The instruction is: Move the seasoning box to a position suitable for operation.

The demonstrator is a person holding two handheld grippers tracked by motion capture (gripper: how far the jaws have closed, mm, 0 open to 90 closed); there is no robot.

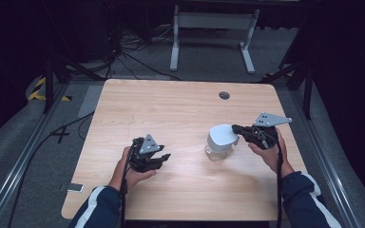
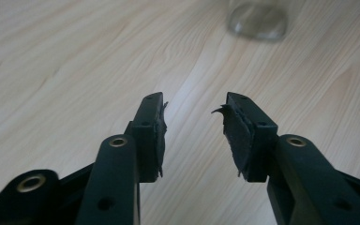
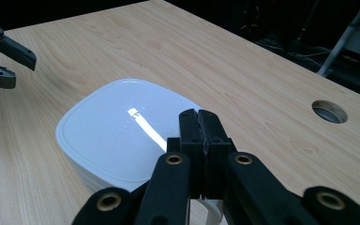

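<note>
jar (image 2: 258,21): we see it blurred, top cut by frame edge | lid (image 3: 122,136): near rim hidden behind right gripper (image 3: 200,123)

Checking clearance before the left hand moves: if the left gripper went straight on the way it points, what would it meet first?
Probably the clear jar ahead, slightly right of the left gripper; bare table lies between.

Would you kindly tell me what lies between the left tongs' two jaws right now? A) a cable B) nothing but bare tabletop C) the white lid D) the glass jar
B: in the left gripper view the left tongs stand apart with only the wooden table between them; the jar sits farther off.
</note>
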